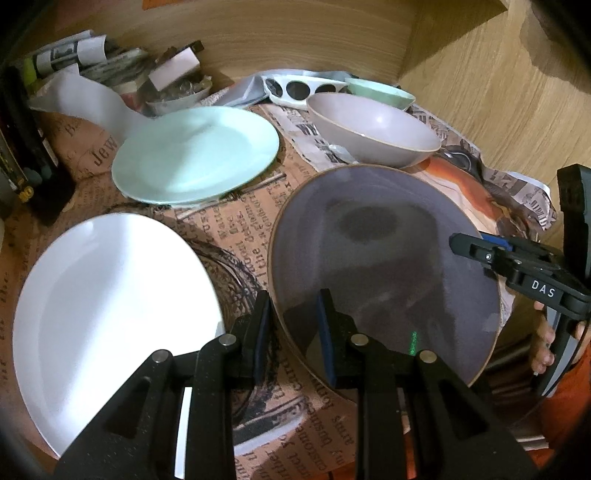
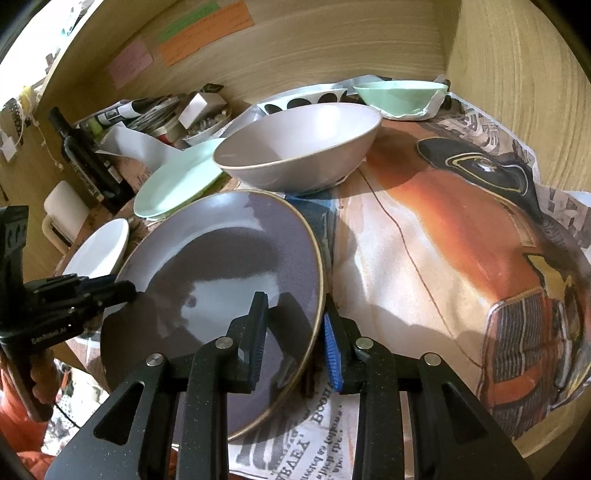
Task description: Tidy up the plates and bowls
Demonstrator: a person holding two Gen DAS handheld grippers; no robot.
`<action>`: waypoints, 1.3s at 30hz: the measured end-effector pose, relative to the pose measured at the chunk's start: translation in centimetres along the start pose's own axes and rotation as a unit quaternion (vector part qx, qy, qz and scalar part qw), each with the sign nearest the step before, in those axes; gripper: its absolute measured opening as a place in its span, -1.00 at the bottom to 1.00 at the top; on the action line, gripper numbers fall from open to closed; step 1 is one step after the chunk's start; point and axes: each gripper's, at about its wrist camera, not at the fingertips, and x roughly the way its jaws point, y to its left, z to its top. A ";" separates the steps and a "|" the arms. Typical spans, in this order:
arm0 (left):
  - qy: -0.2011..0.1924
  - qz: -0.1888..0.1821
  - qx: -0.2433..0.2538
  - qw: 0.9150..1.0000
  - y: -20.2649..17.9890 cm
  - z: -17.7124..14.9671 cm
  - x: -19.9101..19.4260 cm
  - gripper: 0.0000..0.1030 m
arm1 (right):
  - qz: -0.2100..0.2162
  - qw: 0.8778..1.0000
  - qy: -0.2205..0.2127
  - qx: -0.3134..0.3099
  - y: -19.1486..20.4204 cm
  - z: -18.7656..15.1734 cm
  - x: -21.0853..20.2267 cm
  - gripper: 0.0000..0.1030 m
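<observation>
Warm, uneven light is seen; glare is thrown on the grey plate (image 2: pixel 221 280), hard shadows are cast, and edges are bent by fisheye.

Place: I read this as a home, a cluttered wood-panelled nook.
Surface: newspaper sheets (image 1: pixel 236 236) spread under crockery.
Clutter: I see a dark bottle (image 2: pixel 86 155), rolled papers (image 1: pixel 74 55).
Wall: coloured paper notes (image 2: pixel 207 26).

grey plate (image 2: pixel 221 280): we see it nearest, brown rim, tilted off the paper
white plate (image 1: pixel 110 317): flat, left of grey
mint plate (image 1: pixel 195 155): behind white
taupe bowl (image 2: pixel 295 144): upright, behind grey plate
mint bowl (image 2: pixel 399 96): far back, upright
</observation>
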 end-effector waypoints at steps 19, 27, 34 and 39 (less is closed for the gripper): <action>-0.152 0.047 0.003 0.987 2.5 -0.3 -10.1 0.39 | 0.016 0.992 -0.112 -0.056 6.1 2.3 -5.4 0.29; -0.165 0.103 -0.027 0.980 6.9 -2.7 -11.8 0.78 | 0.056 0.989 -0.098 -0.095 10.8 3.1 -3.2 0.29; -0.134 0.125 -0.076 0.980 12.0 -4.9 -11.3 0.78 | 0.079 0.987 -0.056 -0.124 14.6 3.3 0.1 0.29; -0.105 0.136 -0.115 0.978 15.5 -6.8 -10.4 0.78 | 0.088 0.987 -0.027 -0.133 16.1 3.4 2.5 0.29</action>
